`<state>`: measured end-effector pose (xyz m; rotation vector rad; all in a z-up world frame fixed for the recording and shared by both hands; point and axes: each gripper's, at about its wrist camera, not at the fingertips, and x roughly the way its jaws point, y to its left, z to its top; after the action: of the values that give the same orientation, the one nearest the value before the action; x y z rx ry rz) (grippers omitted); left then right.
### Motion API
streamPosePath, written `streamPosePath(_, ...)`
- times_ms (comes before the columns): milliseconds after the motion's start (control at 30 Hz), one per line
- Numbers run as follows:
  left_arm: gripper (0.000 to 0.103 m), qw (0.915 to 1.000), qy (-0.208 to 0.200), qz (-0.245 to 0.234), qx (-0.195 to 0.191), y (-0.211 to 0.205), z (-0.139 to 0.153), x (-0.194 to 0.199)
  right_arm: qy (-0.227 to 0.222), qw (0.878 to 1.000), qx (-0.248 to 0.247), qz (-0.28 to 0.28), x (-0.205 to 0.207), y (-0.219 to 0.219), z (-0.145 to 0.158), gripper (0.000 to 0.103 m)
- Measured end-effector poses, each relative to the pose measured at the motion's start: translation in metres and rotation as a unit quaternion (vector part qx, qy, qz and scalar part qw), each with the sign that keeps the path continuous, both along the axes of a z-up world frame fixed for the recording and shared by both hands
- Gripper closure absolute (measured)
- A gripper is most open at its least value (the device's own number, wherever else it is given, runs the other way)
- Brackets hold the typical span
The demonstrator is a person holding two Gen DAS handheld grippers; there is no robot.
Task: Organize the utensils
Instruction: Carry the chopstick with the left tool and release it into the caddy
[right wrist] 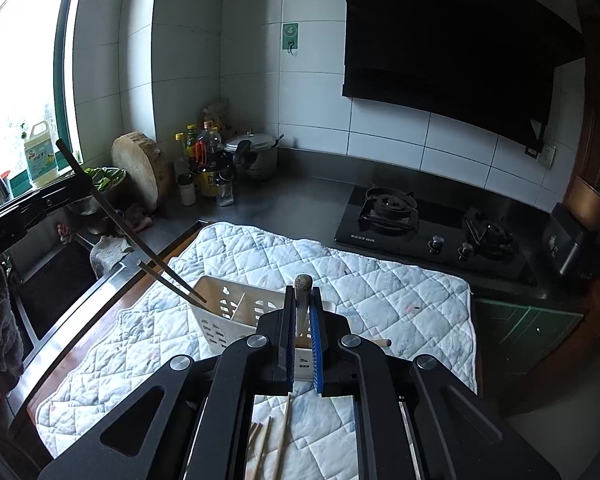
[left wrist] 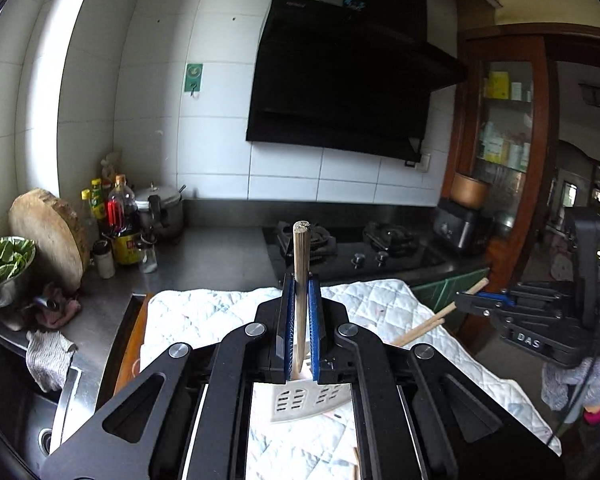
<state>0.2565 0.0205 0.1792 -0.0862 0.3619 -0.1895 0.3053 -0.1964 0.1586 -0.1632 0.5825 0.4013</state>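
My left gripper (left wrist: pixel 300 284) is shut on a pair of wooden chopsticks (left wrist: pixel 301 264), tips down over the white slotted utensil holder (left wrist: pixel 300 400) on the quilted cloth (left wrist: pixel 204 320). In the right wrist view those chopsticks (right wrist: pixel 140 244) slant down into the holder's (right wrist: pixel 220 320) left compartment, held by the left gripper (right wrist: pixel 66 190). My right gripper (right wrist: pixel 302 296) is shut on another pair of chopsticks (right wrist: pixel 302 285), upright just behind the holder; it shows in the left wrist view (left wrist: pixel 479 300) holding them (left wrist: pixel 427 324) at a slant. Several loose chopsticks (right wrist: pixel 268 444) lie on the cloth (right wrist: pixel 379 280) under my right gripper.
A gas hob (right wrist: pixel 431 228) lies behind the cloth under a black range hood (left wrist: pixel 347 76). Bottles (right wrist: pixel 208 160), a pressure cooker (right wrist: pixel 256 152), a round chopping block (right wrist: pixel 140 168) and a bowl of greens (left wrist: pixel 4 264) crowd the back left corner. The sink (left wrist: pixel 28 404) is at left.
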Motion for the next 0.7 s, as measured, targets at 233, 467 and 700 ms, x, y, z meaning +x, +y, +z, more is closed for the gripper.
streamPosePath(233,0.098,0.9984,0.054,0.009,-0.012,0.011,-0.030,0.038,0.021,1.000,-0.010,0.002,0.018,0.009,-0.018,0.096)
streamPosePath(467,0.097,0.9953,0.095,-0.002,-0.020,0.016,-0.060,0.058,0.040,0.999,-0.015,0.000,0.031,0.016,-0.038,0.096)
streamPosePath(700,0.095,0.9939,0.108,-0.001,-0.021,0.017,-0.074,0.061,0.049,0.999,-0.012,0.000,0.036,0.015,-0.048,0.096)
